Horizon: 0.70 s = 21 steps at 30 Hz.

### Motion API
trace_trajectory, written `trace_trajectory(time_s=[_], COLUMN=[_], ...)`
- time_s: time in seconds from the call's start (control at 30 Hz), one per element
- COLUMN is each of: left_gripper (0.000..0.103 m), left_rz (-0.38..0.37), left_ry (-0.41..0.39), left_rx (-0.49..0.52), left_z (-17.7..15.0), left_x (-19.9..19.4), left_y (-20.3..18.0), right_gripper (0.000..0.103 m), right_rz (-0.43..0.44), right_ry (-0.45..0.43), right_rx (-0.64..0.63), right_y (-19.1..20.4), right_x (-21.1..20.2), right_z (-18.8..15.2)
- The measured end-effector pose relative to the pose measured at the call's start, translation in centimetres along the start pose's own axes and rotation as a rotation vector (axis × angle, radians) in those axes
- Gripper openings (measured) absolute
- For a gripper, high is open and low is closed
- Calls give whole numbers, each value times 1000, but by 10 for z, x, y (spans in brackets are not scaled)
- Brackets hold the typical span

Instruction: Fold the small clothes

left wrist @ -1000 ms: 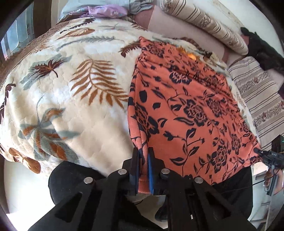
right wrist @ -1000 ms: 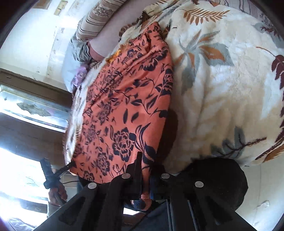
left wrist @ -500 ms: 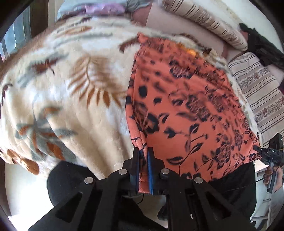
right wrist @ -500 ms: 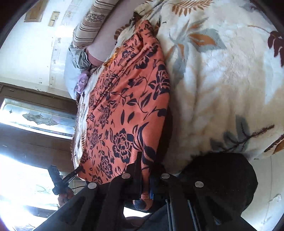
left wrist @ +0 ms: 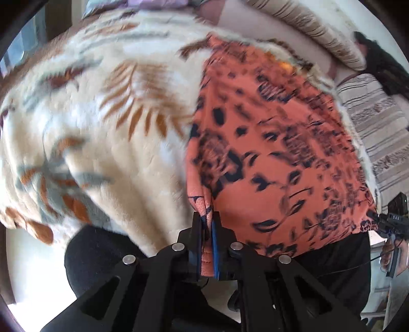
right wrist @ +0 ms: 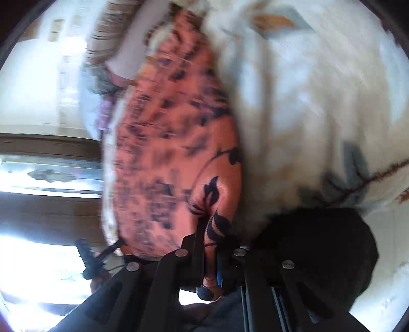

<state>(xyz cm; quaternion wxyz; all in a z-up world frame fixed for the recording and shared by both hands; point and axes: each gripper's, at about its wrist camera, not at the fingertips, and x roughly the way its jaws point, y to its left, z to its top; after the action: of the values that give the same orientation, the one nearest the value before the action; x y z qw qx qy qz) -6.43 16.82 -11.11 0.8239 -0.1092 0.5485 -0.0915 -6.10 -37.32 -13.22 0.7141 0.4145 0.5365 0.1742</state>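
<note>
An orange garment with dark blue flowers (left wrist: 276,143) lies spread on a cream leaf-print blanket (left wrist: 97,122). My left gripper (left wrist: 207,224) is shut on its near left corner, with orange cloth pinched between the jaws. My right gripper (right wrist: 211,229) is shut on the garment's (right wrist: 173,143) other near corner; it also shows at the far right of the left wrist view (left wrist: 391,222). Both views are motion-blurred. The near hem hangs lifted between the two grippers.
Striped pillows (left wrist: 301,28) and a striped cover (left wrist: 375,132) lie at the back and right of the bed. A dark garment (left wrist: 383,69) sits at the far right. Purple and grey clothes (left wrist: 153,2) lie at the back. A window (right wrist: 41,178) is beside the bed.
Both grippers have moved forward over the bed with the garment's near corners held. The near hem has lifted and the garment looks shorter. The views have become blurred.
</note>
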Motion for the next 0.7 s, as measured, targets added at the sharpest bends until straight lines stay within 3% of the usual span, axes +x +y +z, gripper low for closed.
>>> trace_trajectory(time_s=[0.1,0.17,0.23,0.3,0.37,0.47,0.53,0.6,0.67,0.7], left_gripper=[6,6,6,6,6,6,7,9,22,57], left_rz=[17,9,-9,-71,-141,-217,-221,-213,-106,5], left_ry=[42,107,88,20,-55,-206,-288,-312,-330,-333], left_rx=[25,-38,-29,-15,-9,21,13,-24,-37,-62], left_z=[2,1,12,35,71,149,204,247,273,283], left_x=[10,28,17,-9,-30,-49,-38,-12,29,61], left_y=[2,16,12,5,-3,-22,-33,-31,-26,-19], right_gripper=[7,7,7,7,7,7,7,7,10,15], right_rz=[12,-30,2,69,142,221,212,232,189,161], right_ry=[-7,38,43,1,-65,-179,-263,-334,-350,-330], right_rx=[-49,18,74,39,-1,-63,-108,-72,-41,18], right_y=[13,-6,-13,9,33,69,90,92,86,72], right_x=[-1,14,18,9,-5,-22,-26,-21,0,24], right_z=[8,14,19,31,58,125,177,224,264,284])
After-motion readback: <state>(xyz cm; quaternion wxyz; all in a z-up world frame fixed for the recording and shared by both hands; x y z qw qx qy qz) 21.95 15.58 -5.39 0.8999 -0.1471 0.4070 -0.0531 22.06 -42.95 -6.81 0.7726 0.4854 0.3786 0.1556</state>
